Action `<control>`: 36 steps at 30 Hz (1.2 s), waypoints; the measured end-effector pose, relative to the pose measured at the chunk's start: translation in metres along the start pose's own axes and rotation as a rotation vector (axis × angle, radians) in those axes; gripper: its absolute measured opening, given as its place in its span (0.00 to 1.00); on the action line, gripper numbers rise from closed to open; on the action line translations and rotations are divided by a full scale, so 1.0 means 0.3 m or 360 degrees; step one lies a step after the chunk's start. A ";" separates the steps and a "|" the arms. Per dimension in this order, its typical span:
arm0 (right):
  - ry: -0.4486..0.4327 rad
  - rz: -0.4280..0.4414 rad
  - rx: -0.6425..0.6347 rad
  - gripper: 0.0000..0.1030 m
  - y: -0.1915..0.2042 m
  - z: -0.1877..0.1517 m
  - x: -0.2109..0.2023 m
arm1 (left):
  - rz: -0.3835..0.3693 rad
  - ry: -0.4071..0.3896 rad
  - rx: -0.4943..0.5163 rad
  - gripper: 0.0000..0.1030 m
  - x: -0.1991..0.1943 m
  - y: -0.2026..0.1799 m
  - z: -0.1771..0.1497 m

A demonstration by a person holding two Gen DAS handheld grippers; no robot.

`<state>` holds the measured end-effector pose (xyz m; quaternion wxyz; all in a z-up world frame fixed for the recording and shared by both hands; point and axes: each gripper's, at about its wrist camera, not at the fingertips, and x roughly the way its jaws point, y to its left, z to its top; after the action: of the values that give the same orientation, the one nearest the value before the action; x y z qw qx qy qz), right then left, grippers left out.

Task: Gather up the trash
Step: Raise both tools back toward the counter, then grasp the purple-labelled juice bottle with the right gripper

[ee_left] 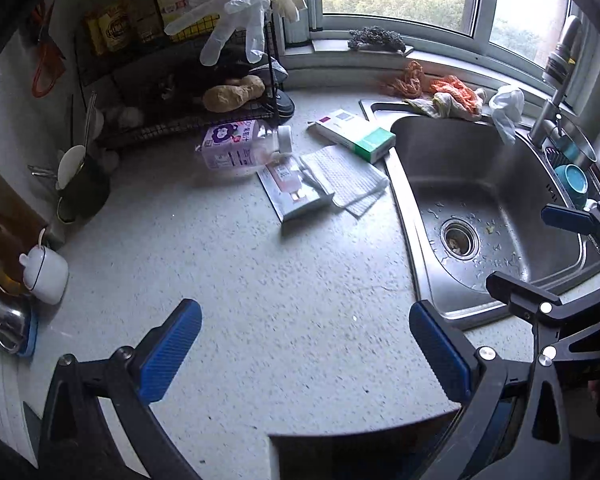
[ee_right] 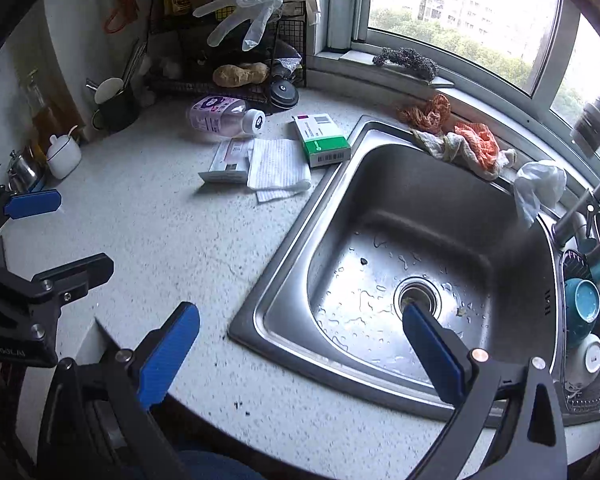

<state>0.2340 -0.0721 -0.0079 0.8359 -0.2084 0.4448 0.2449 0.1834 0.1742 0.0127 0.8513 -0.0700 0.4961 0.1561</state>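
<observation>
- A speckled white tabletop (ee_left: 260,300) meets a steel sink (ee_right: 380,184) under a window.
- The trash lies clustered beside the sink's corner: a toppled purple bottle (ee_left: 236,146), a green box (ee_left: 354,134), a flat packet (ee_left: 296,194) and a paper towel (ee_left: 342,178).
- Only the right view shows bowls racked beyond the sink.
- Left tongs (ee_left: 304,350) and right tongs (ee_right: 300,354) both hover wide open, holding nothing.
</observation>
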 end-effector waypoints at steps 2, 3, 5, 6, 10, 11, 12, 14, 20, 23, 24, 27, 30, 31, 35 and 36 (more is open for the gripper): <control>0.0008 -0.0012 -0.0003 0.99 0.014 0.070 0.040 | -0.0006 0.0014 -0.0009 1.00 0.041 0.041 0.049; 0.0012 -0.0013 -0.0003 0.99 0.020 0.098 0.058 | -0.0013 0.0021 -0.0015 1.00 0.060 0.066 0.075; 0.0023 -0.0011 -0.0006 0.99 0.033 0.150 0.093 | -0.0021 0.0027 -0.0024 1.00 0.094 0.111 0.122; 0.0025 -0.0012 -0.0012 0.99 0.039 0.176 0.110 | -0.0020 0.0030 -0.0025 1.00 0.111 0.134 0.145; 0.0034 0.0008 -0.0054 0.99 0.075 0.284 0.176 | 0.0003 0.0039 -0.0047 1.00 0.172 0.223 0.213; 0.0036 0.0018 -0.0072 0.99 0.086 0.313 0.192 | 0.0006 0.0041 -0.0064 1.00 0.184 0.253 0.228; 0.0037 0.0030 -0.0097 0.99 0.102 0.339 0.208 | 0.0011 0.0047 -0.0087 1.00 0.200 0.283 0.241; 0.0039 0.0057 -0.0157 0.99 0.137 0.393 0.247 | 0.0015 0.0066 -0.0127 1.00 0.234 0.339 0.264; 0.0061 0.0195 -0.0372 0.99 0.245 0.535 0.374 | 0.0057 0.0134 -0.0183 1.00 0.322 0.477 0.285; 0.0080 0.0253 -0.0517 0.99 0.301 0.589 0.438 | 0.0060 0.0169 -0.0232 1.00 0.358 0.539 0.281; 0.0090 0.0273 -0.0558 0.99 0.319 0.608 0.459 | 0.0060 0.0180 -0.0250 1.00 0.372 0.559 0.279; 0.0127 0.0313 -0.0656 0.99 0.358 0.644 0.521 | 0.0077 0.0214 -0.0283 1.00 0.413 0.605 0.276; 0.0165 0.0341 -0.0721 0.99 0.376 0.676 0.586 | 0.0089 0.0244 -0.0306 1.00 0.454 0.636 0.279; 0.0180 0.0354 -0.0736 0.99 0.380 0.687 0.607 | 0.0093 0.0250 -0.0312 1.00 0.465 0.645 0.280; 0.0228 0.0437 -0.0801 0.99 0.399 0.716 0.659 | 0.0105 0.0267 -0.0328 1.00 0.504 0.669 0.284; 0.0231 0.0447 -0.0830 0.99 0.409 0.720 0.667 | 0.0105 0.0275 -0.0333 1.00 0.517 0.672 0.288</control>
<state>0.3965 0.1924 -0.0813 0.6782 -0.3694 0.4499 0.4485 0.2580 0.4182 -0.0715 0.7878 -0.1553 0.5505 0.2284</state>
